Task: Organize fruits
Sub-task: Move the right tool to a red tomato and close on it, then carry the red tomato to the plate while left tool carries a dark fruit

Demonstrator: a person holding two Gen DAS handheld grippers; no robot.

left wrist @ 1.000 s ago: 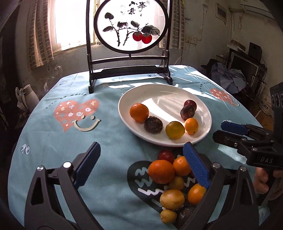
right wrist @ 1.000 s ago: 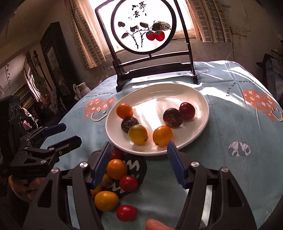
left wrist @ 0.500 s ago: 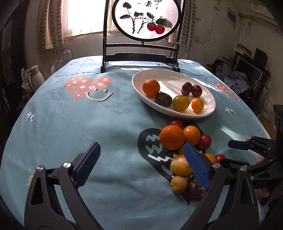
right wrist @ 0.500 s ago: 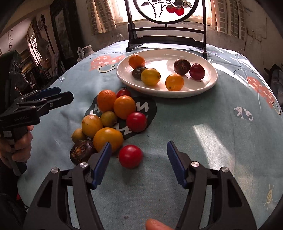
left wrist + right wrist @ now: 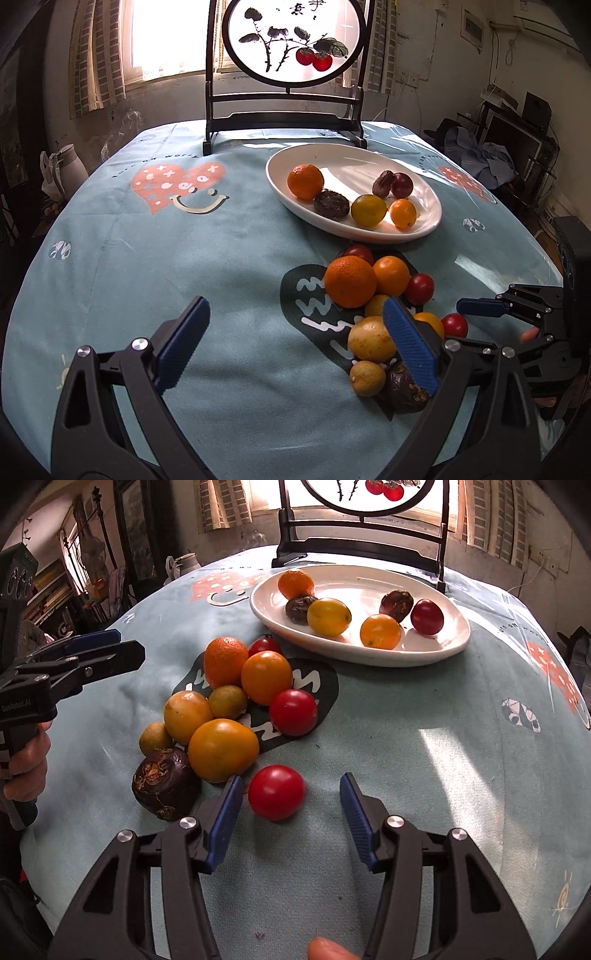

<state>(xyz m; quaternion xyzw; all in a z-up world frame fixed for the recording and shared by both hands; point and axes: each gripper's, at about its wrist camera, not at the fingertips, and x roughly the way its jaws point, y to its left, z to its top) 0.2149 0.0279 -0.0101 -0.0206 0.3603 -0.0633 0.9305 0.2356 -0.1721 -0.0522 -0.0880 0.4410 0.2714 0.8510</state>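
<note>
Right gripper point(image 5: 291, 808): jaws part-open and closing, with the lone red tomato point(image 5: 276, 792) between the pads, nearer the left pad. No pad presses on it yet; nothing is held. Just beyond the left fingertip lies the loose pile of fruit: a large yellow-orange fruit point(image 5: 222, 750), a dark wrinkled passion fruit point(image 5: 164, 783), a second red tomato point(image 5: 293, 712) and oranges further ahead. The white oval plate point(image 5: 436, 651) sits well ahead of the gripper, already carrying six fruits.

Left gripper point(image 5: 295, 339): jaws wide, empty, hovering over bare tablecloth point(image 5: 147, 240), with the pile off its right fingertip.

Judgement: the step in hand is the pick of the lone tomato, at the closing stage. The next move calls for a light, centred squeeze, since the round, soft fruit may roll or bruise, then a lift clear of the neighbouring yellow-orange fruit and a carry forward to a free spot on the plate.
</note>
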